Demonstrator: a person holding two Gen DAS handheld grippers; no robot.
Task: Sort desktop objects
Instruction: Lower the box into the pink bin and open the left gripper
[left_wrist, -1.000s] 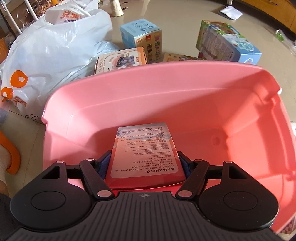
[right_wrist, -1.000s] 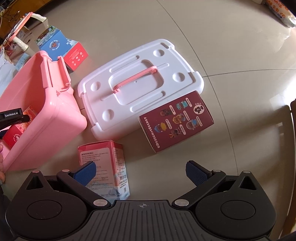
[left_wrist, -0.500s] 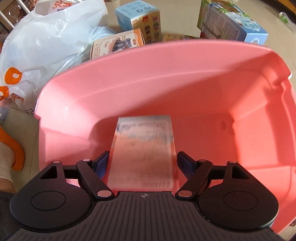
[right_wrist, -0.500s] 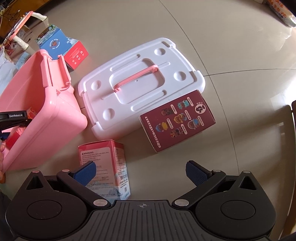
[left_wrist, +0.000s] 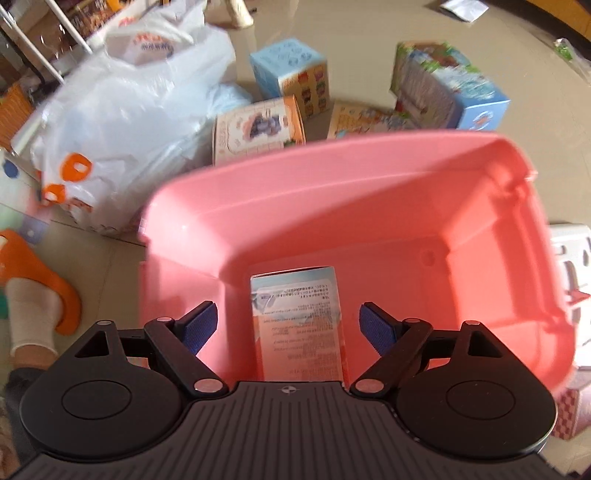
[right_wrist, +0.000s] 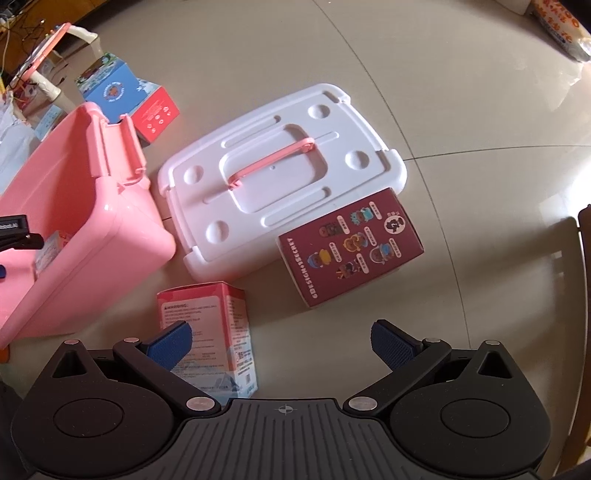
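Since a second ago the left gripper (left_wrist: 287, 325) has let go of the printed box (left_wrist: 299, 325): its blue pads (left_wrist: 197, 326), which then pressed the box's sides, now stand clear of it on both sides, and the jaws are opening with the box between them but untouched. That box lies on the floor of the pink bin (left_wrist: 369, 192), near the wall closest to the camera, and the view has pulled back from it. Only the left wrist view looks into the bin this way; it also takes in a white plastic bag (left_wrist: 122, 114) with orange marks, a light blue carton (left_wrist: 291, 74), an orange-edged carton (left_wrist: 258, 129) lying just beyond the bin's far rim, a bigger blue carton (left_wrist: 450, 85) on the right, and a foot in a white sock and orange slipper (left_wrist: 37, 284) at the left edge. The right wrist view gives what the left cannot: the bin (right_wrist: 74, 206) from outside, with the white lid (right_wrist: 280, 173) and its pink handle lying flat on the tiled floor beside it, a maroon box (right_wrist: 351, 247) resting against the lid's near edge, and a pink-and-white box (right_wrist: 210, 325) standing on the floor close to the bin. The right gripper (right_wrist: 280, 347) hangs over the floor with its jaws wide apart and nothing held; its left pad overlaps the pink-and-white box in the picture, though whether it touches cannot be told.
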